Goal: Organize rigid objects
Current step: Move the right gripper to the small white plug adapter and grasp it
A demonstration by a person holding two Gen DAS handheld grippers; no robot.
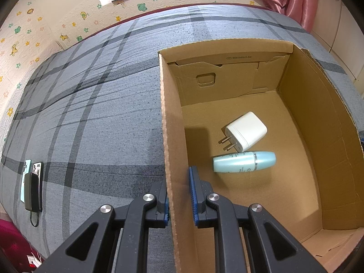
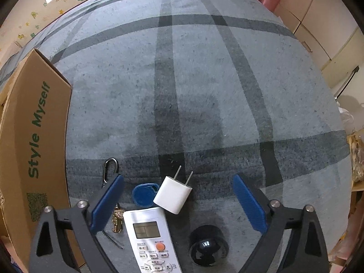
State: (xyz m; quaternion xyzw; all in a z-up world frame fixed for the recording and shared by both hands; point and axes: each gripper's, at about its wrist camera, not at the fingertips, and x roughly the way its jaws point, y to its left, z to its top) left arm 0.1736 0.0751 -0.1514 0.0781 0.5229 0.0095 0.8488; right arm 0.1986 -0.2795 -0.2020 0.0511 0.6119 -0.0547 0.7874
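The left gripper [image 1: 179, 195] pinches the box [image 1: 169, 136] wall; a charger [image 1: 246, 132] and bottle [image 1: 244, 161] lie inside. The right gripper [image 2: 178, 199], jaws wide, hangs over a small charger [image 2: 173, 194] beside the remote [image 2: 151, 238], seemingly without touching it.

The left hand-held gripper [image 1: 179, 196] points steeply down, clamped tight; the right hand-held gripper [image 2: 178, 195] stands spread wide.

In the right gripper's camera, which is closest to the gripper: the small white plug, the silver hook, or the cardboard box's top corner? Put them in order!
From the right gripper, nearest first:
1. Small white plug: on the blanket right between the open fingers.
2. Silver hook: just beyond the left fingertip.
3. Cardboard box's top corner: far off at the left edge.
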